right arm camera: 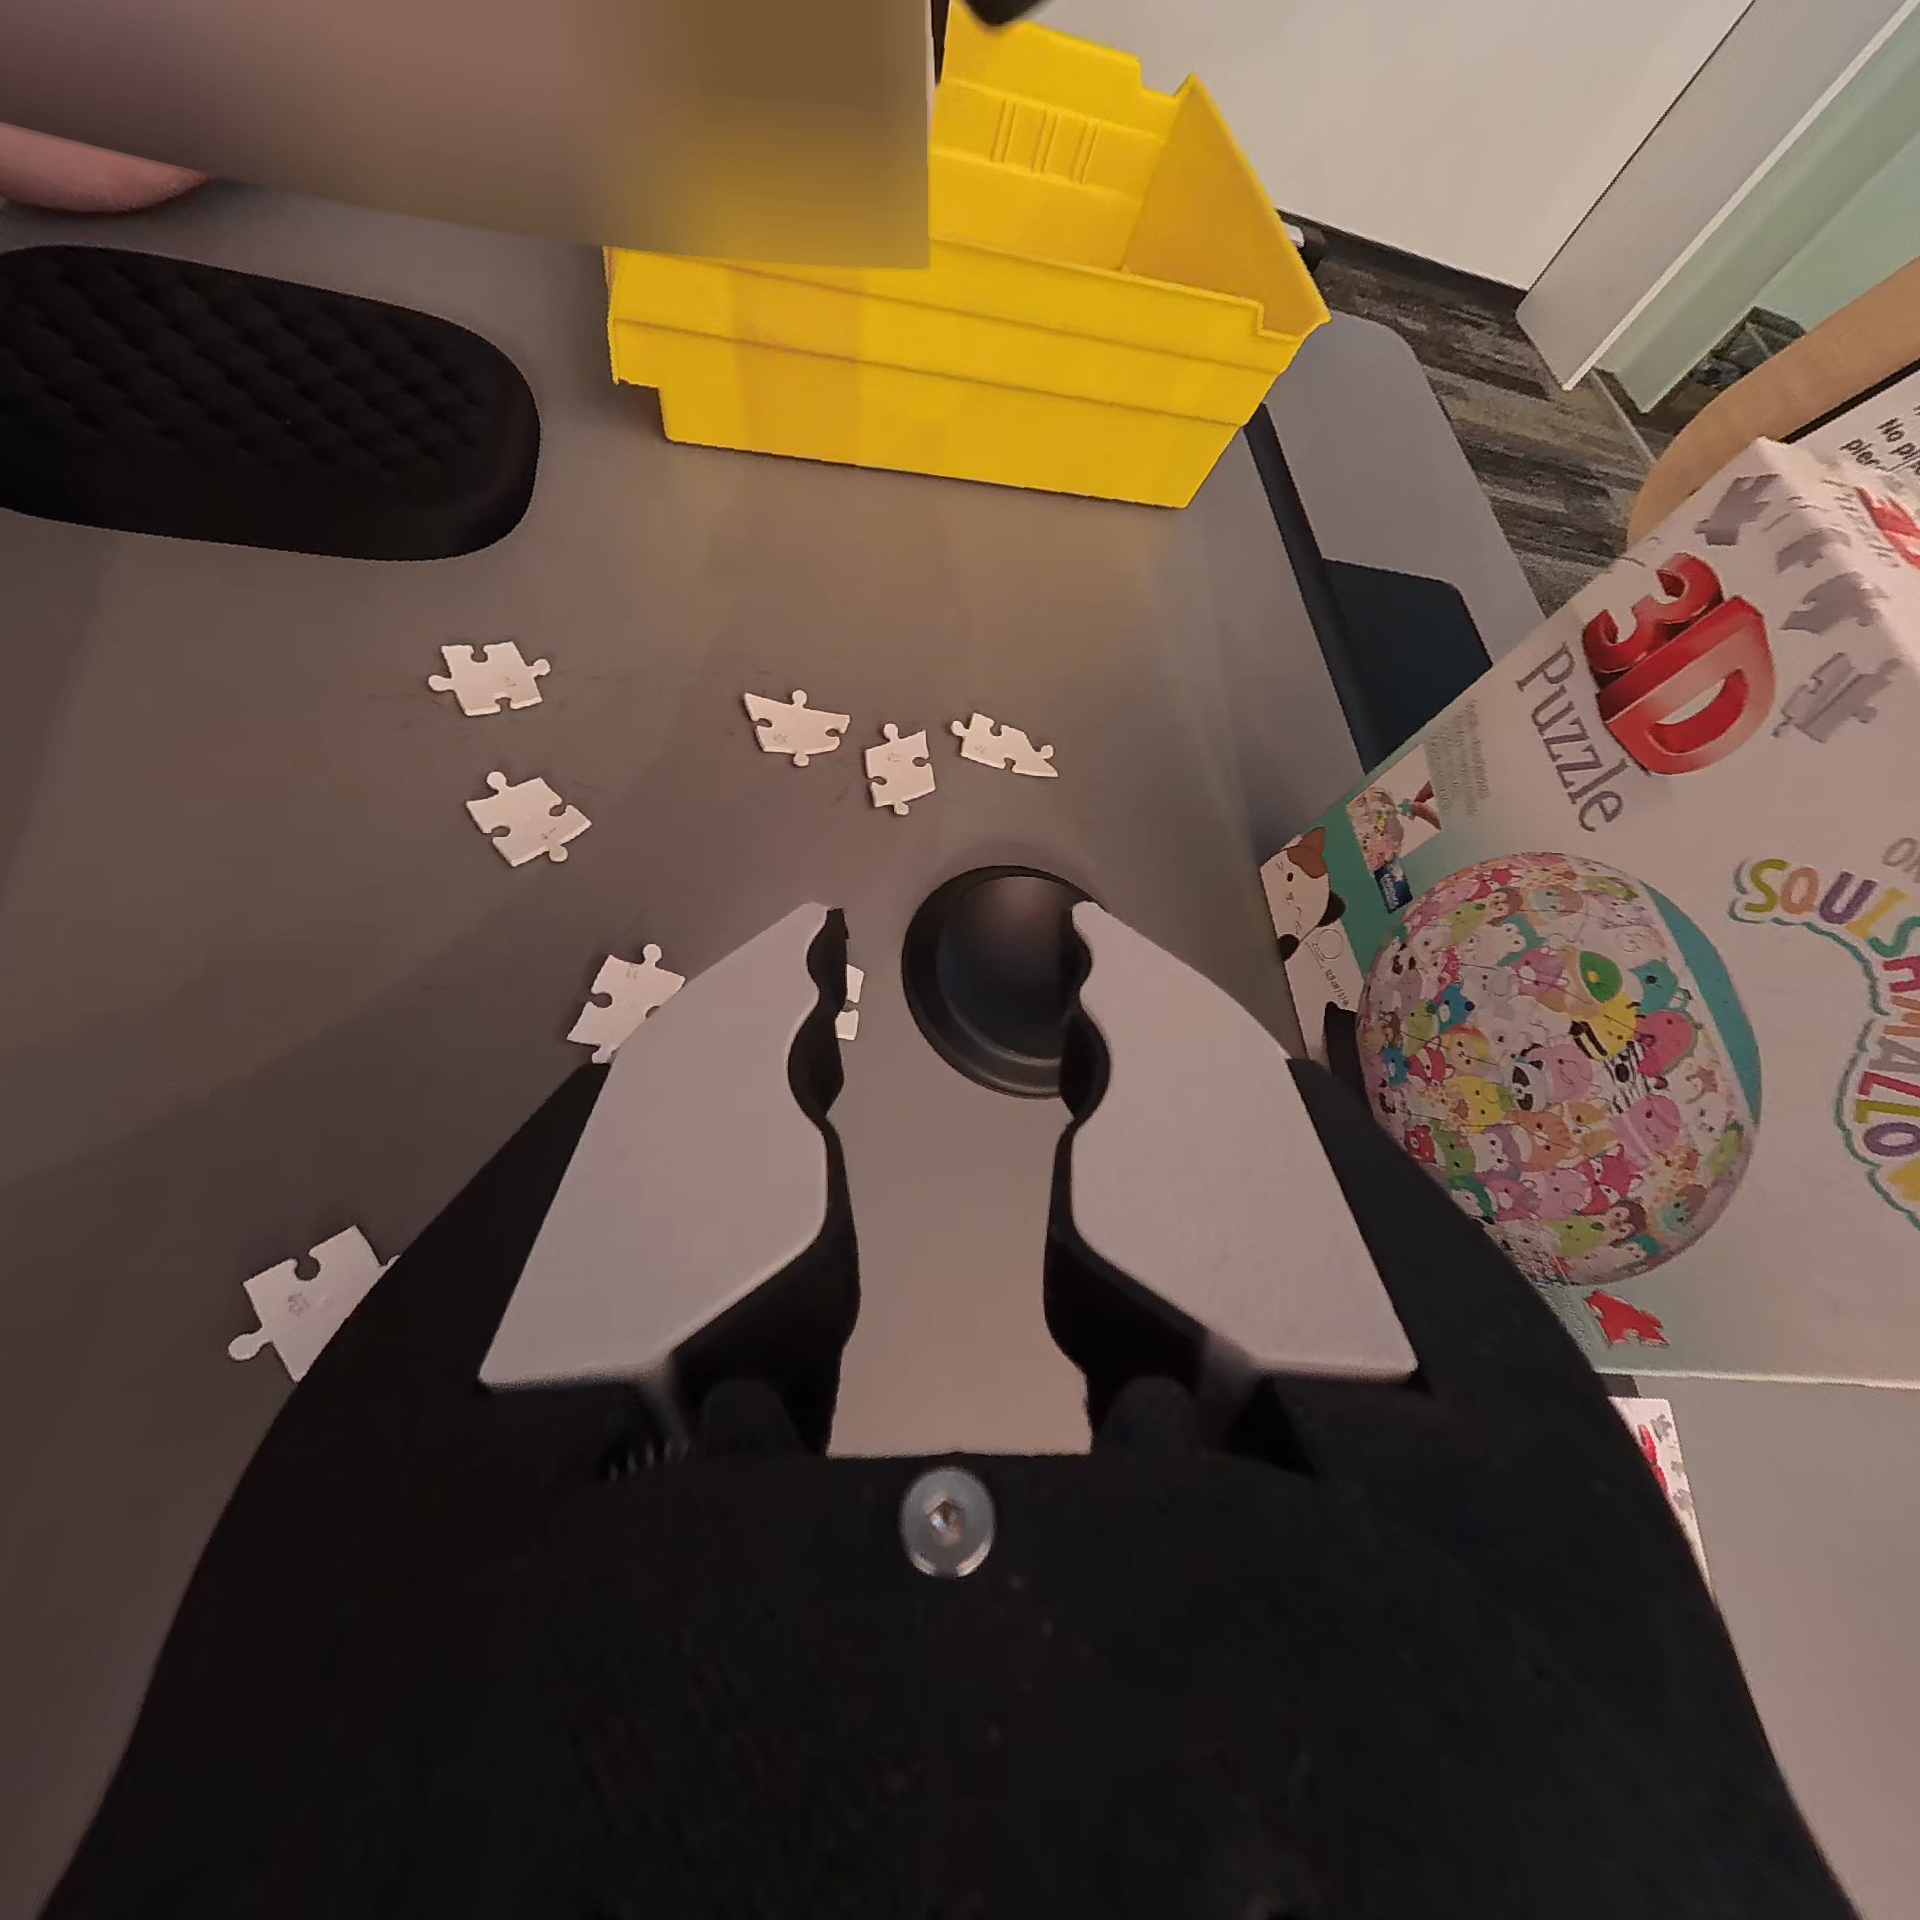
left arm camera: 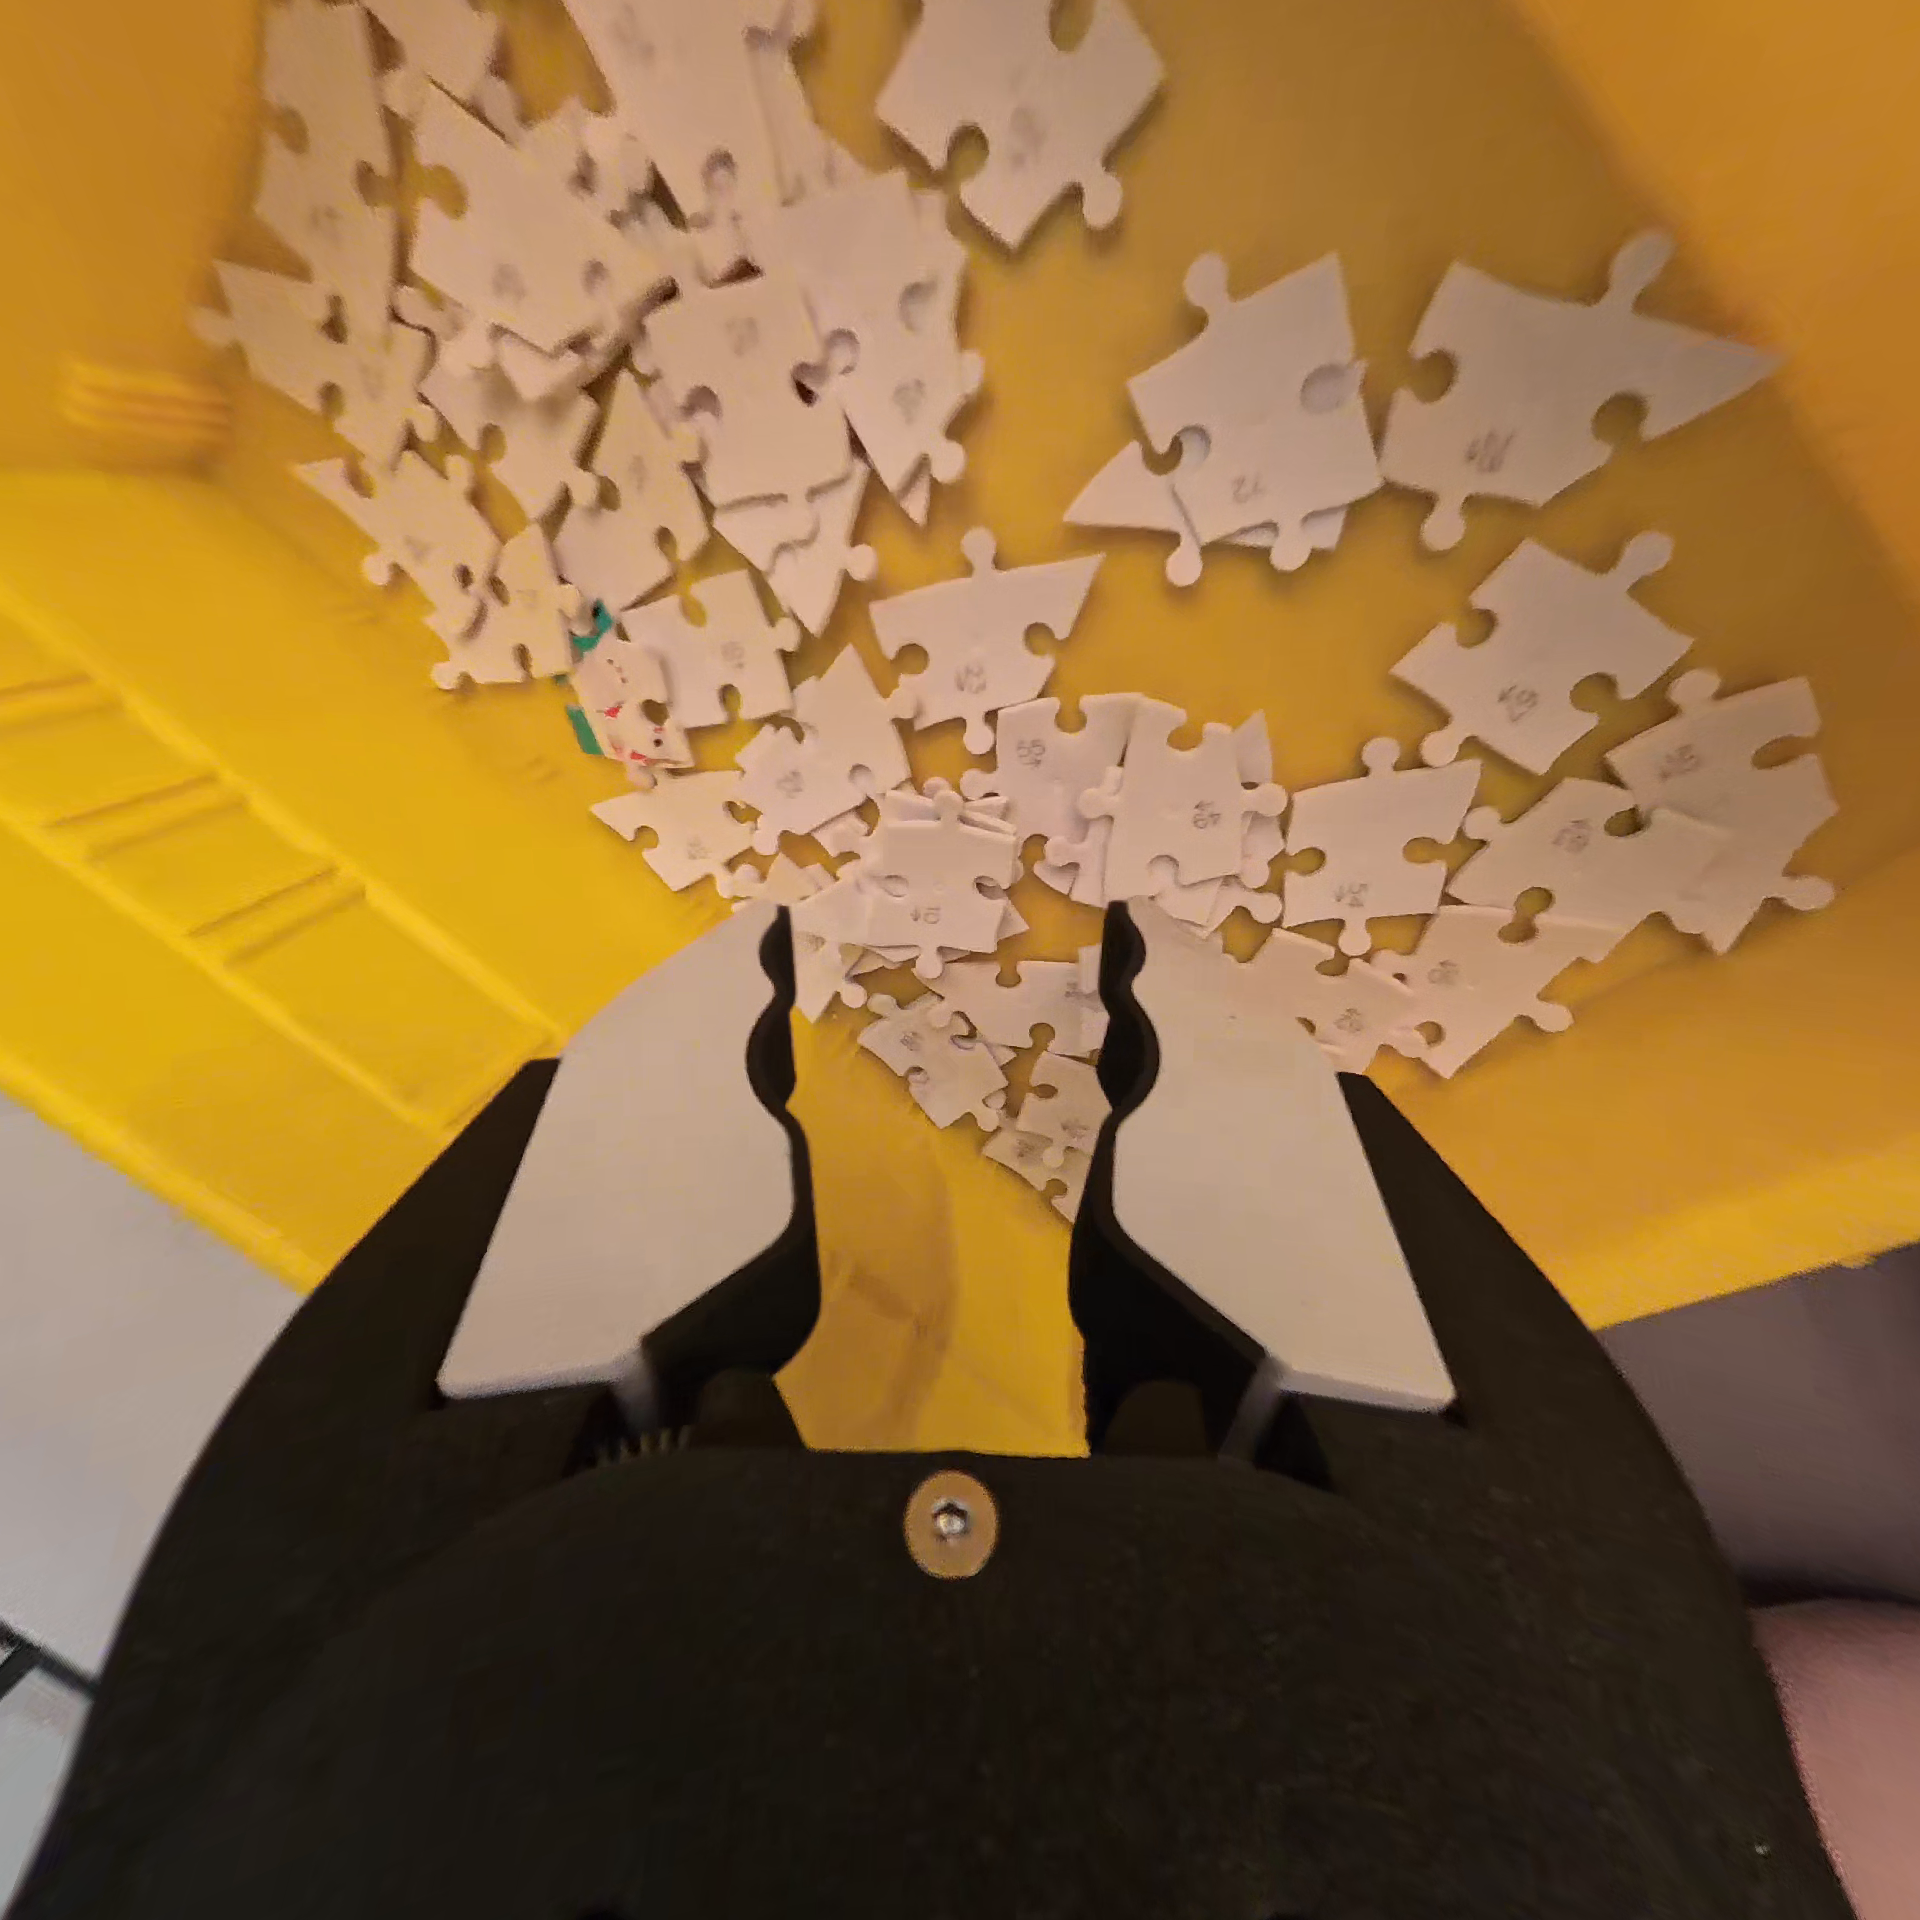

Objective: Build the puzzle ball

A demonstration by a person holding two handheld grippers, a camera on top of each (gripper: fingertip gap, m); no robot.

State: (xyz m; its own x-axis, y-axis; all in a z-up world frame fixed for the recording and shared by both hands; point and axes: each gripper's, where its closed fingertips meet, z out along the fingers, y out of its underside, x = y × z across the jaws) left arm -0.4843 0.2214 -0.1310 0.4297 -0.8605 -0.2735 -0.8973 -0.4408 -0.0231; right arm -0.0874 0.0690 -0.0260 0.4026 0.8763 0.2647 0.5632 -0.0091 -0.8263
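In the left wrist view, my left gripper [left arm camera: 948, 920] is open and empty, reaching into a yellow bin [left arm camera: 1226, 644]. Many white puzzle pieces lie face down on the bin floor; one piece [left arm camera: 940, 883] sits just beyond my fingertips. One piece [left arm camera: 629, 707] shows a coloured side. In the right wrist view, my right gripper [right arm camera: 954, 920] is open and empty above a grey table [right arm camera: 312, 987]. Several white pieces lie loose on the table, such as one piece [right arm camera: 798, 725]. A small piece [right arm camera: 850, 1000] lies beside the left finger.
The yellow bin [right arm camera: 956, 364] stands at the table's far side. A round black grommet hole [right arm camera: 987, 982] lies between my right fingertips. A black textured pad [right arm camera: 249, 405] is at far left. The puzzle box [right arm camera: 1621, 987] lies at the right edge. My right fingertips sit around 45 cm from my left ones.
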